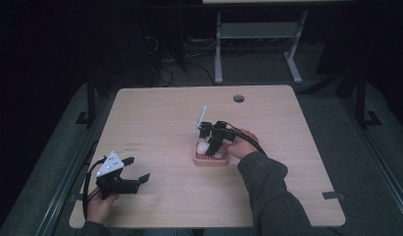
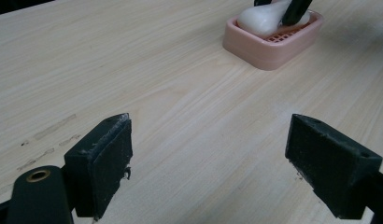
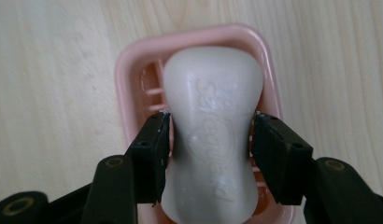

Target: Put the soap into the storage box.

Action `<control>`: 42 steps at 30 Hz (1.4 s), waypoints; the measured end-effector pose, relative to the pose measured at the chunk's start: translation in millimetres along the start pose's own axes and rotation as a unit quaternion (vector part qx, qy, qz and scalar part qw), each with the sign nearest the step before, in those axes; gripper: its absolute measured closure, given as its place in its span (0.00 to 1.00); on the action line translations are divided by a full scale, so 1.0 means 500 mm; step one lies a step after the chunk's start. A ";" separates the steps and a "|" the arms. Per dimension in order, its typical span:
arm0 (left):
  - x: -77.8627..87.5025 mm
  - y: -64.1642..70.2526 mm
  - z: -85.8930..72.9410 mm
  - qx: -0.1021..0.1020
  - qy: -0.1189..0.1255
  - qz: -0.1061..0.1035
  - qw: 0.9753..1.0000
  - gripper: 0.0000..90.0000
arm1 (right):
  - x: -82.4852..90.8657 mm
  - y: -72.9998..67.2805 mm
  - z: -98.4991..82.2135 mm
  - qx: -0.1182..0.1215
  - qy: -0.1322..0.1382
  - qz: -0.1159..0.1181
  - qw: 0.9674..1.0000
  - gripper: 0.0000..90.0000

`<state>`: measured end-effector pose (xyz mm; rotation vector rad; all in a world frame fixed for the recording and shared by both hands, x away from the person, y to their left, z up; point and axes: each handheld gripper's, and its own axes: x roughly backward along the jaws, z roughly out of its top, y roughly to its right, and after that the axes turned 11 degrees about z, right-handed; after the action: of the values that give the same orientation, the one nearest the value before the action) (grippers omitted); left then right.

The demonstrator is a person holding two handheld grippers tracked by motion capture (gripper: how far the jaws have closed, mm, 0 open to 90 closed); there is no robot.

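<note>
Jaws of right gripper (image 3: 210,122) barely parted beside soap (image 3: 213,79) in pink dish (image 3: 126,70), left gripper (image 2: 209,140) wide open, idle: could snag soap and tip it out if lifted crookedly.

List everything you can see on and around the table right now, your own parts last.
soap bar: one, white, lying in the soap dish, between the right tool's jaws
soap dish: one, pink, slotted floor, middle of the table
table: one, light wood, round hole near the far edge
desk frame: one, pale grey, on the floor beyond the table
left tool: one, black, jaws wide apart over bare wood, near left corner
right tool: one, black, jaws flanking the soap's waist, small gaps showing
</note>
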<state>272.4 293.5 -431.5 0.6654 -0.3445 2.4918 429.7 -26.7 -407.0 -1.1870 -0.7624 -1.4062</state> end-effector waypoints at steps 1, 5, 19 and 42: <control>0.000 0.000 0.000 -0.003 -0.001 0.000 1.000 0.16 | 0.004 -0.001 -0.001 0.001 0.003 -0.002 1.000 0.50; 0.000 0.001 0.000 -0.006 0.000 0.000 1.000 0.16 | 0.010 -0.005 -0.005 -0.004 0.006 -0.003 1.000 0.48; 0.000 0.004 0.000 -0.003 0.000 -0.001 1.000 0.16 | 0.050 -0.028 -0.048 -0.020 0.048 -0.009 0.999 0.43; -0.001 0.005 0.000 -0.007 0.000 0.000 1.000 0.16 | 0.084 -0.041 -0.116 -0.049 0.073 -0.022 0.996 0.38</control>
<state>271.6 291.1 -431.9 0.6593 -0.3621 2.4868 399.5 -89.7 -380.9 -1.1337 -0.6277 -1.5630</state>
